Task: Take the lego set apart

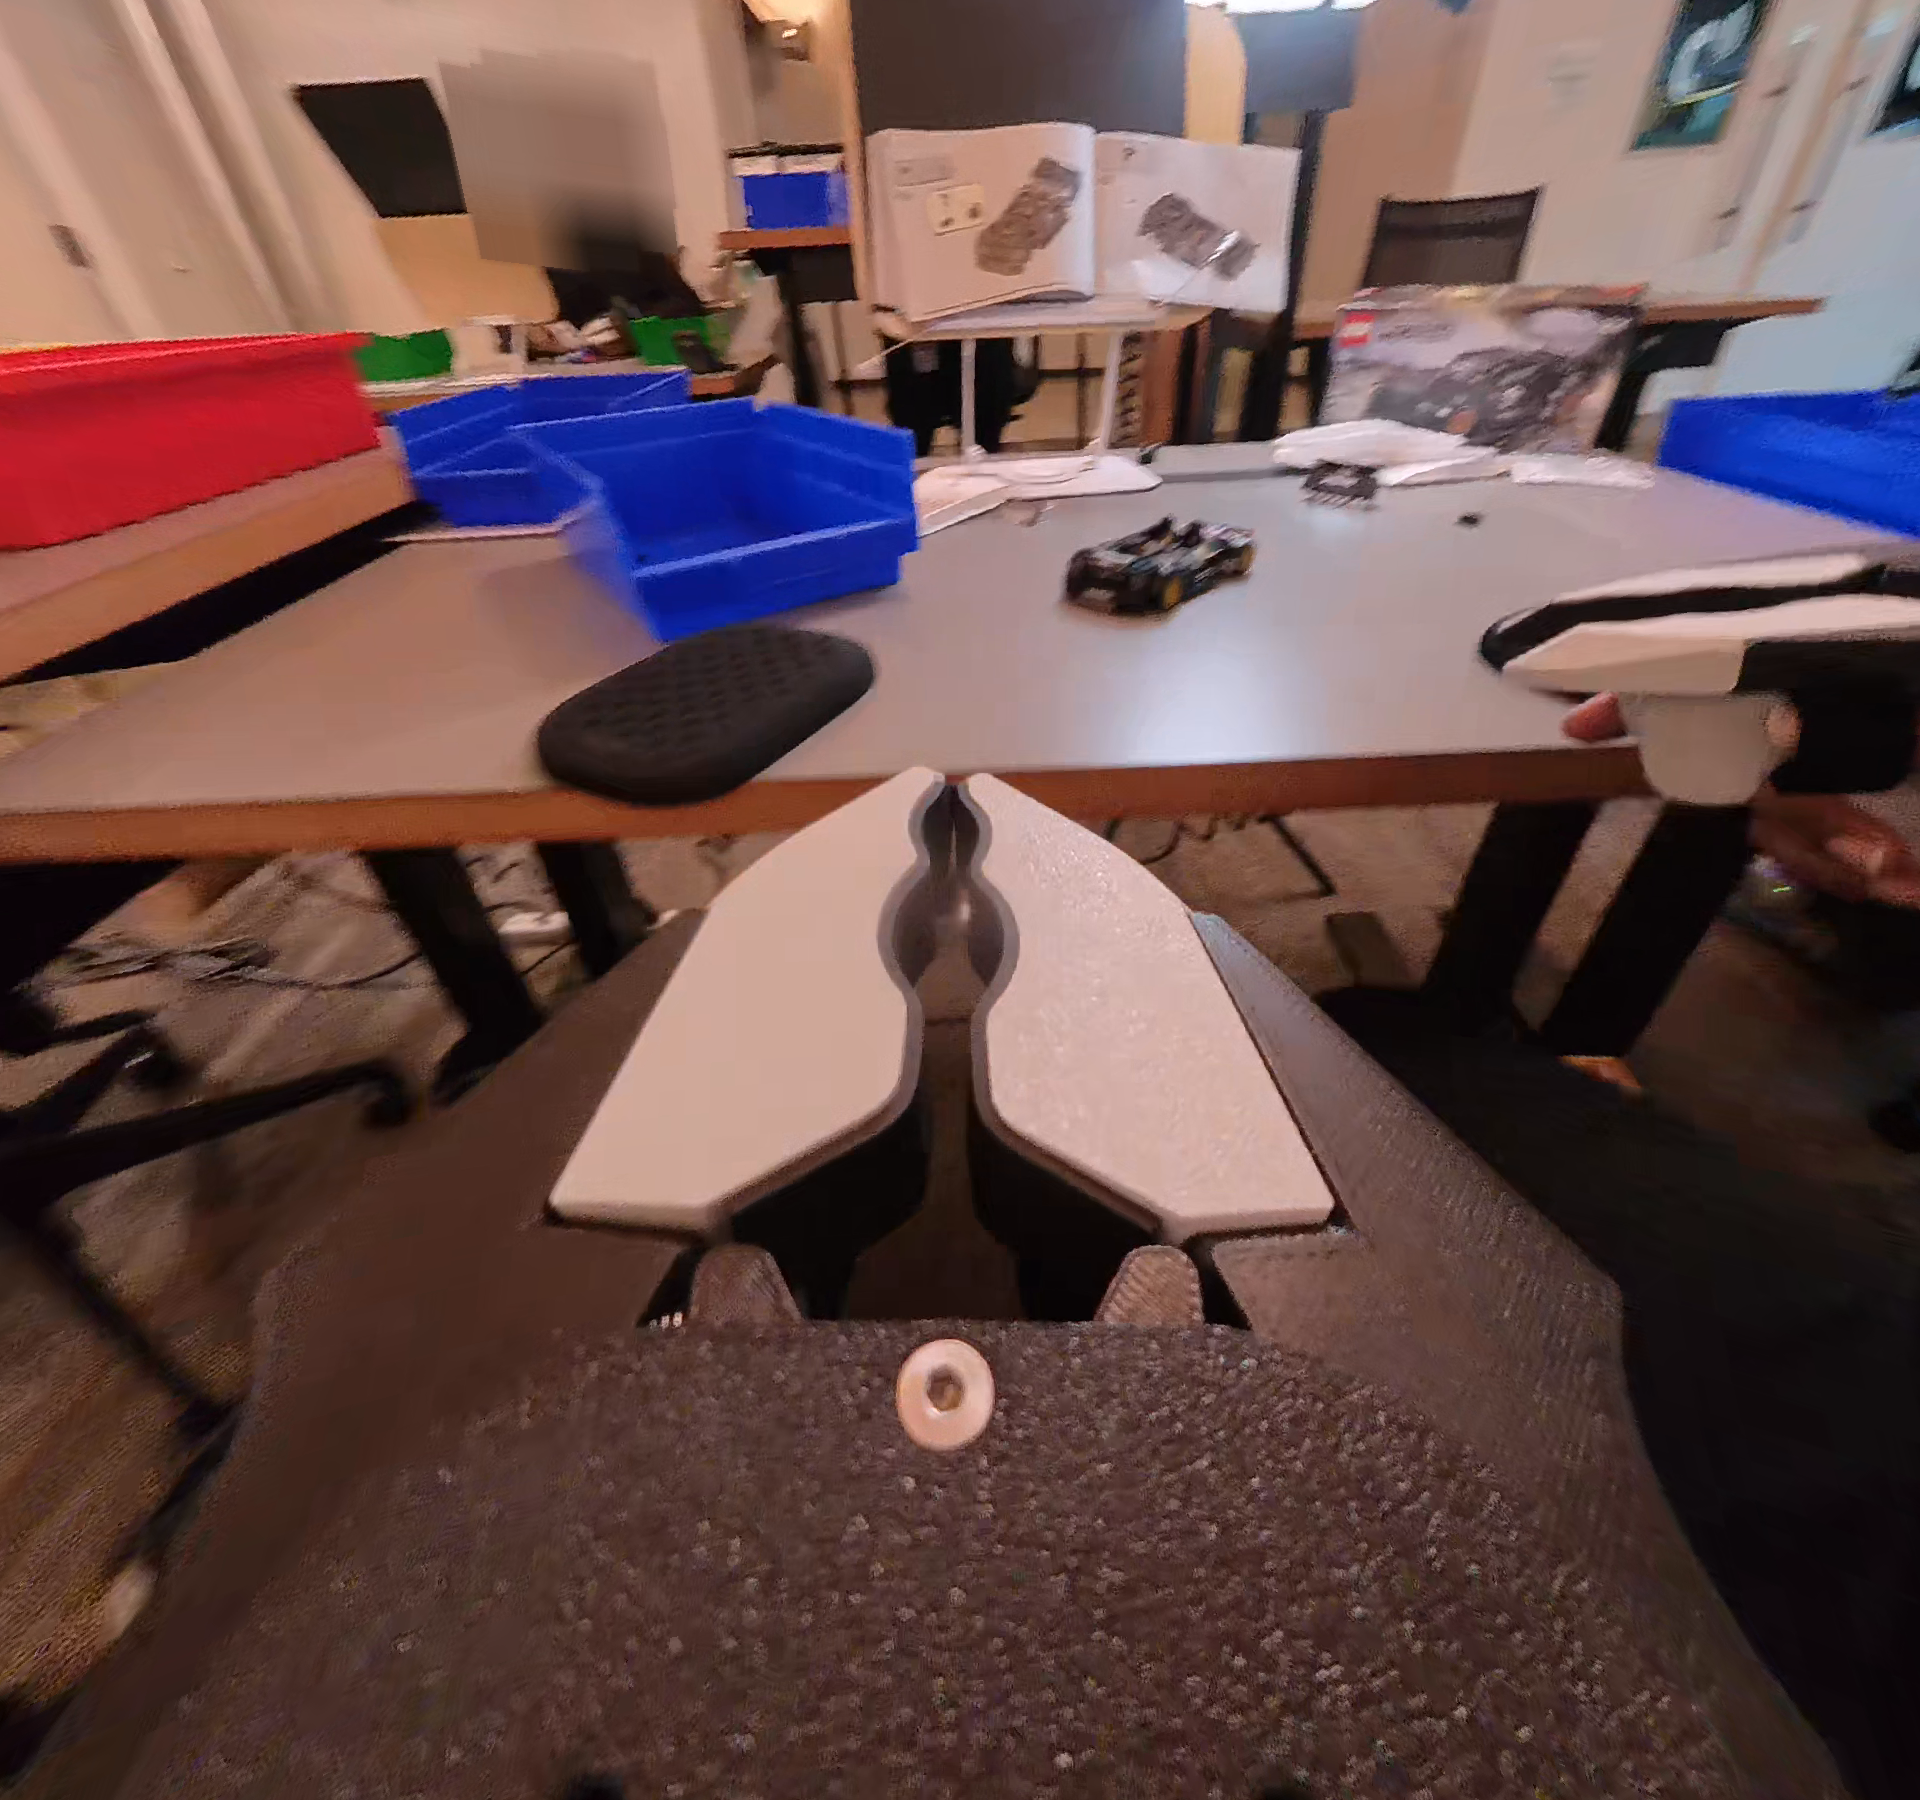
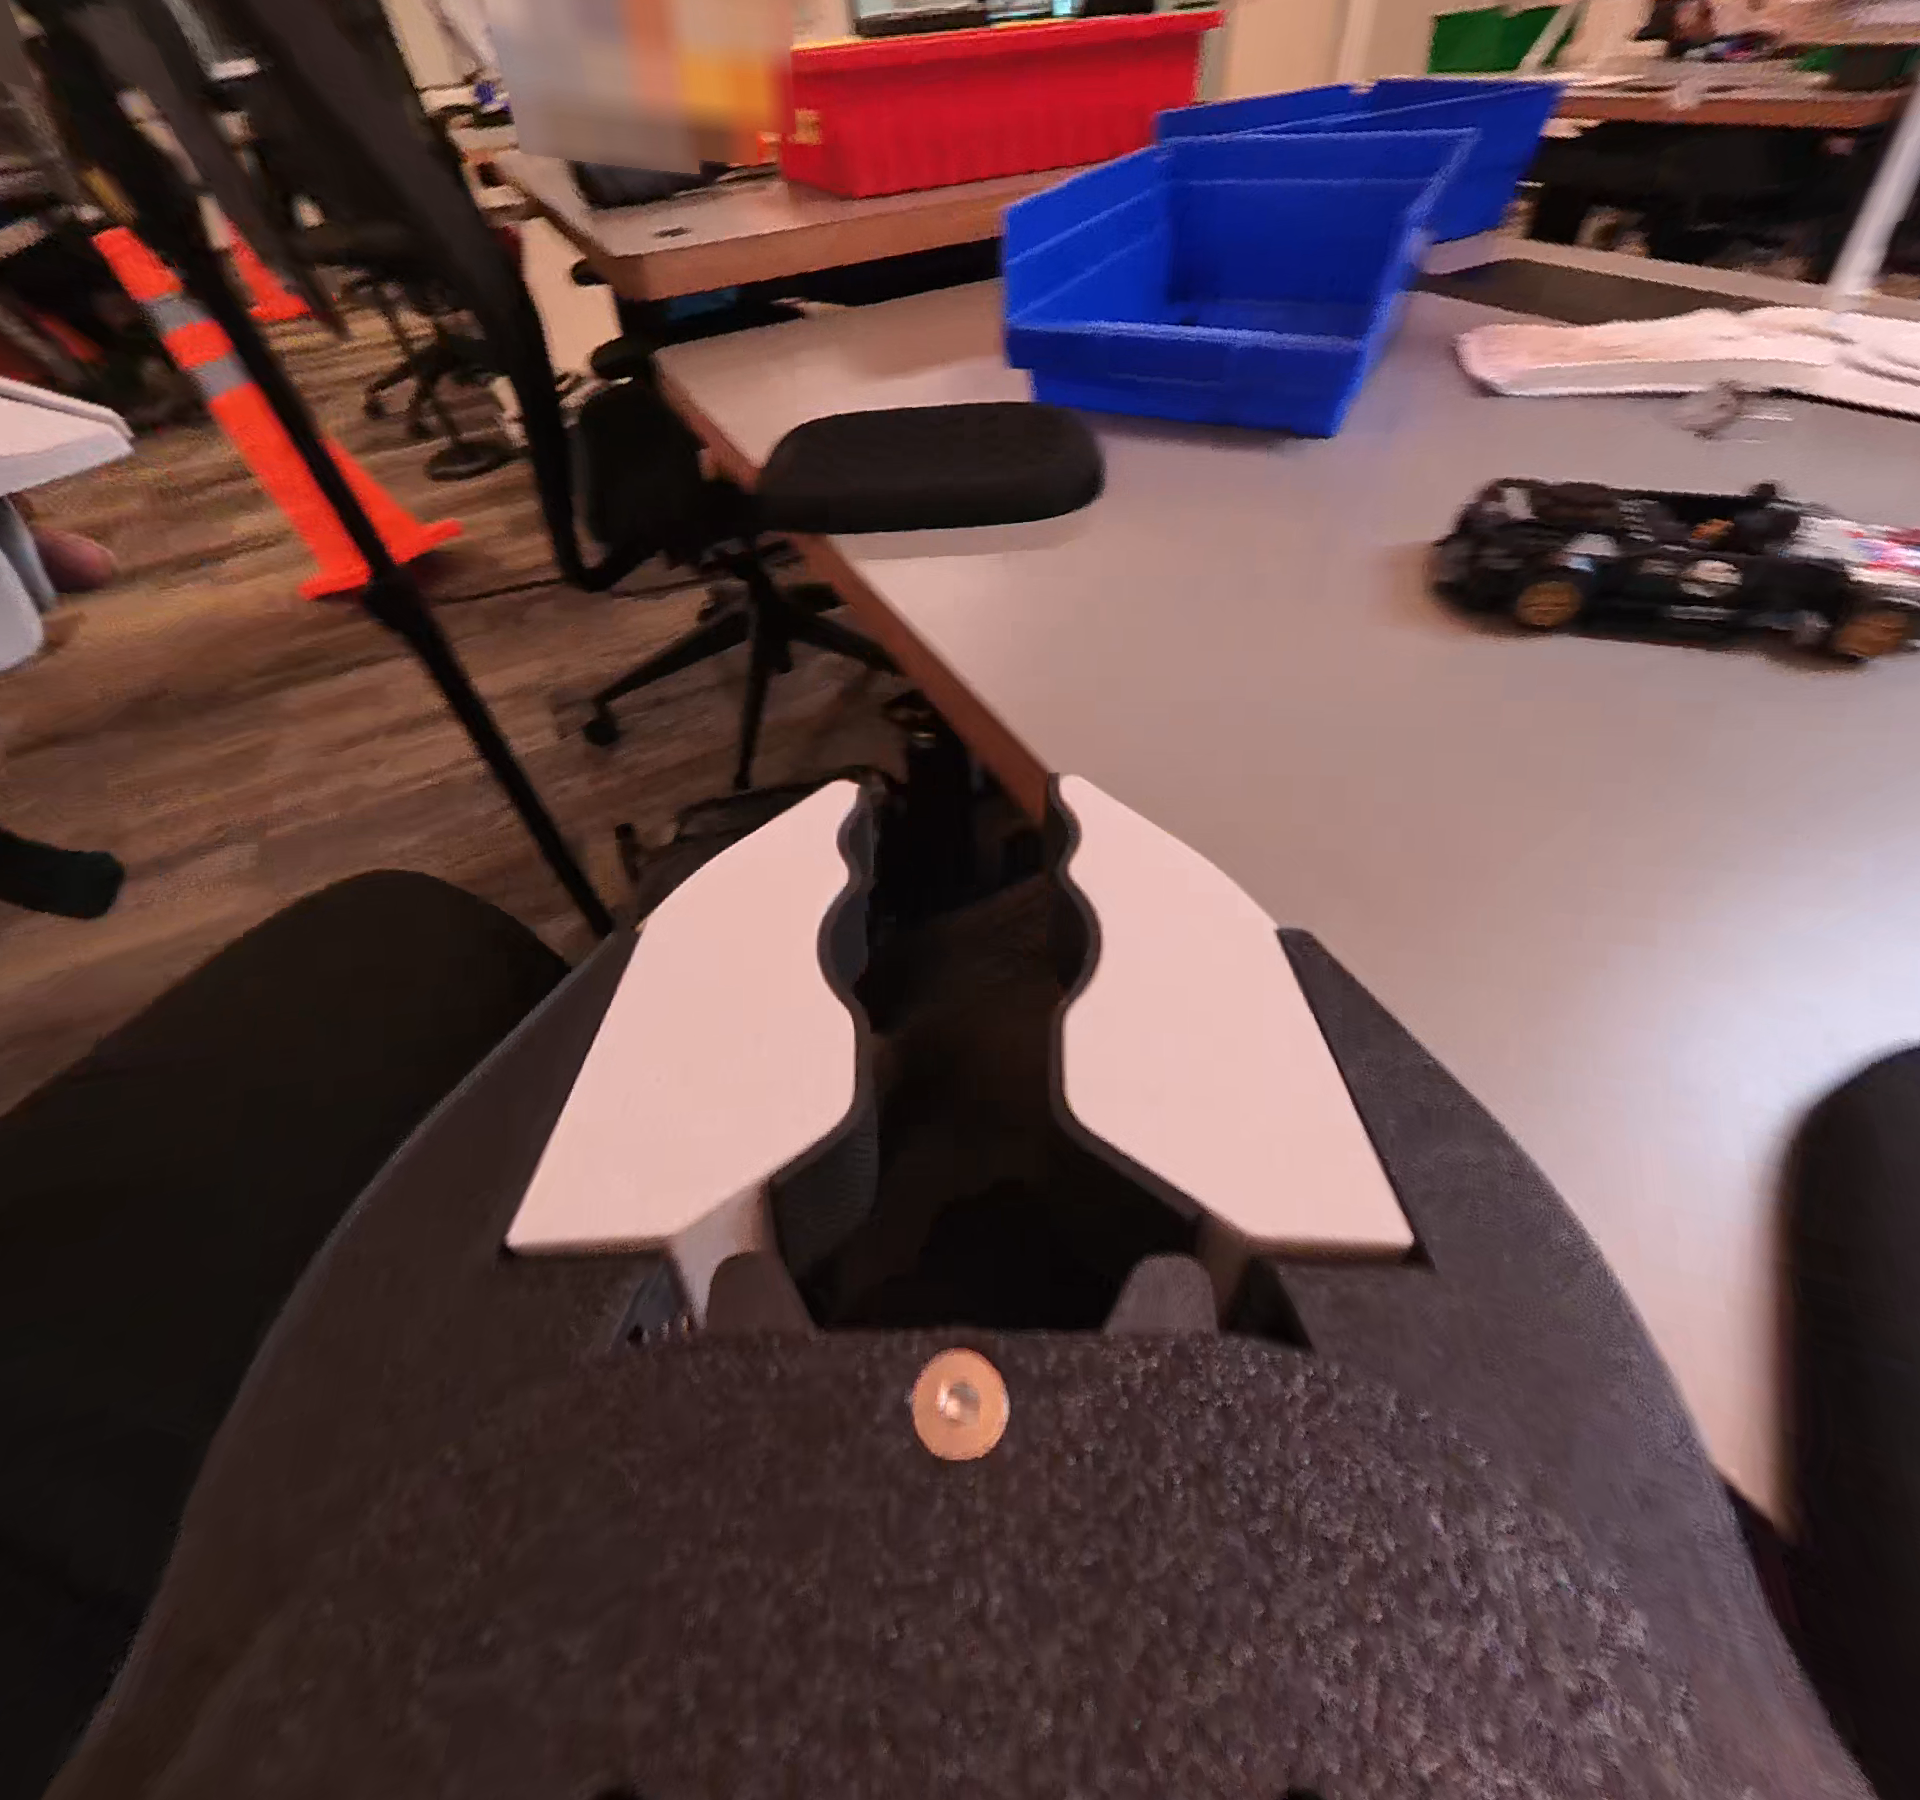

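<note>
A small black lego car with yellow wheel hubs (image 1: 1158,564) stands on the grey table (image 1: 1195,701), far from both grippers; it also shows in the right wrist view (image 2: 1673,571) at the right. My left gripper (image 1: 951,794) is shut with nothing between its fingertips, held in front of the table's near edge. My right gripper (image 2: 961,805) is open and empty, over the table's near corner. The right gripper also shows in the left wrist view (image 1: 1704,628) at the right edge, held by a hand.
A blue bin (image 1: 727,514) stands on the table left of the car, with more blue bins and a red bin (image 1: 177,431) behind. A black chair armrest (image 1: 707,711) overlaps the table's edge. Instruction booklets, the set's box (image 1: 1486,368) and papers are at the back. An orange cone (image 2: 270,420) stands on the floor. One gripper's finger ends stand about 25 centimeters off the other's.
</note>
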`<act>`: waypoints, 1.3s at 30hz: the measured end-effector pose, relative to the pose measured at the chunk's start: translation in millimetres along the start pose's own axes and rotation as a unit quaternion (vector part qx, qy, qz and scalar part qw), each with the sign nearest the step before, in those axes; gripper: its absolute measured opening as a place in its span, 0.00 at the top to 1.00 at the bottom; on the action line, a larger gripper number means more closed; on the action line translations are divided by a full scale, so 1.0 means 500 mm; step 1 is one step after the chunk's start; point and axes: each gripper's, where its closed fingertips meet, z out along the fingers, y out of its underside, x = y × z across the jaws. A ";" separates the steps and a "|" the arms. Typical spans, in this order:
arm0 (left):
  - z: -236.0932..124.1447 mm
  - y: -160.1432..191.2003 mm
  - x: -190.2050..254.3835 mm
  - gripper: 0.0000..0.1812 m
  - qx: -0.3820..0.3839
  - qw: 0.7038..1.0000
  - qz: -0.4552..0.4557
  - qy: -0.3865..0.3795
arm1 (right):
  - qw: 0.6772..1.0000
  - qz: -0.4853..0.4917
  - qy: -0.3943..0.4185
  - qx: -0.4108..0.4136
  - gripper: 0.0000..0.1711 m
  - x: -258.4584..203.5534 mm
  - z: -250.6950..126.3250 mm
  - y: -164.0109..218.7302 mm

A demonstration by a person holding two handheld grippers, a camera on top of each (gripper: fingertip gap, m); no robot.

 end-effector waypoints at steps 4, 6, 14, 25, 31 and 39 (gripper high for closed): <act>-0.158 0.044 -0.065 1.00 -0.020 0.996 0.001 -0.086 | 0.996 -0.024 -0.082 -0.014 0.81 -0.120 0.047 0.009; -0.237 0.063 -0.099 1.00 -0.023 0.990 -0.015 -0.136 | 0.992 -0.043 -0.121 -0.020 0.81 -0.177 0.080 0.009; -0.502 0.152 -0.295 1.00 -0.035 0.938 -0.054 -0.340 | 0.962 -0.112 -0.247 -0.020 0.82 -0.386 0.264 0.030; -0.634 0.358 -0.702 1.00 -0.038 0.893 -0.033 -0.447 | 0.875 -0.177 -0.451 -0.011 0.83 -0.808 0.644 0.205; -0.672 0.186 -0.891 1.00 -0.024 0.885 -0.045 -0.463 | 0.862 -0.131 -0.490 0.006 0.83 -1.143 0.701 -0.104; -0.766 -0.185 -1.158 1.00 -0.044 0.904 -0.115 -0.409 | 0.880 -0.106 -0.459 -0.058 0.83 -1.408 0.809 -0.529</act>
